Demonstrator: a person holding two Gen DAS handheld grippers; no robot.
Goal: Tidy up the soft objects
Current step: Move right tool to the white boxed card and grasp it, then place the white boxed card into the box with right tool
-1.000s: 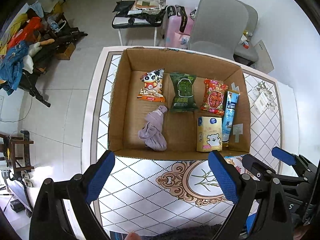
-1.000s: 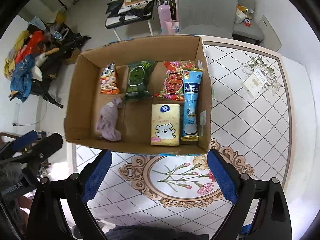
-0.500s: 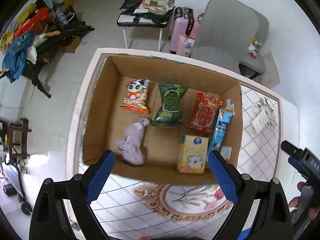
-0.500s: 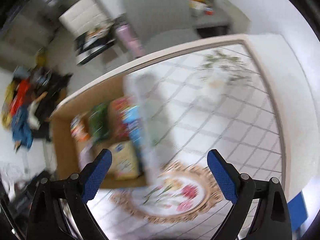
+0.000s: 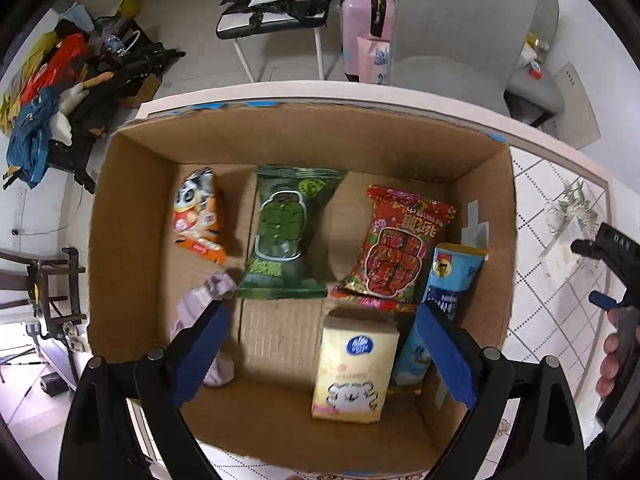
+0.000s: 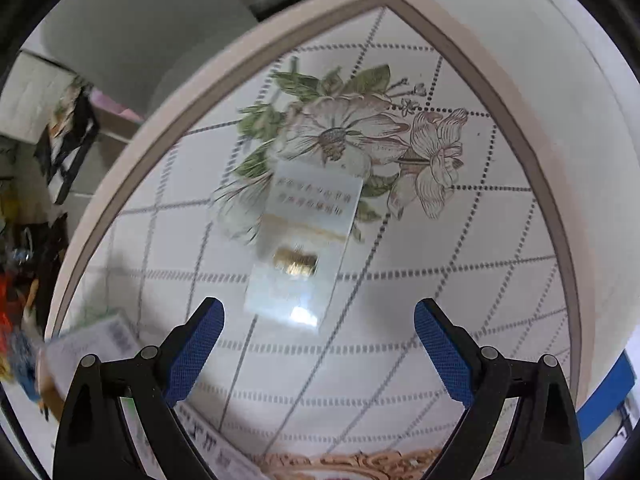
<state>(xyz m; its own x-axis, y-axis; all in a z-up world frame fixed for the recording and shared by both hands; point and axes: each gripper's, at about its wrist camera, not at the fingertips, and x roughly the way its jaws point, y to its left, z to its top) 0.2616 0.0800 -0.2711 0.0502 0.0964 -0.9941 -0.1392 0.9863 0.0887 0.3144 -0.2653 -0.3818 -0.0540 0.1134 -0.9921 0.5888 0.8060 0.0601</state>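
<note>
White translucent packet (image 6: 302, 240) lies on the tabletop (image 6: 460, 280), outside the cardboard box (image 5: 132, 240); the right tongs (image 6: 318, 320), released and empty, have swung onto it, likely the next pickup. Left tongs (image 5: 320, 332) hover released over the box.

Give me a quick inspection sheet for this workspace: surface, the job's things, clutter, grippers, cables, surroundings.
Surface: patterned table with flower print; open cardboard box on it.
Job's things: in the box, orange panda snack bag, green snack bag, red snack bag, blue tube pack, yellow tissue pack, purple cloth. A white packet lies on the table outside the box.
Clutter: nothing seen beyond these.
Grippers: left gripper open, above the box, empty; right gripper open, over the white packet, empty.
Cables: nothing seen on the table.
Surroundings: grey chair, pink suitcase, clothes pile on the floor.
</note>
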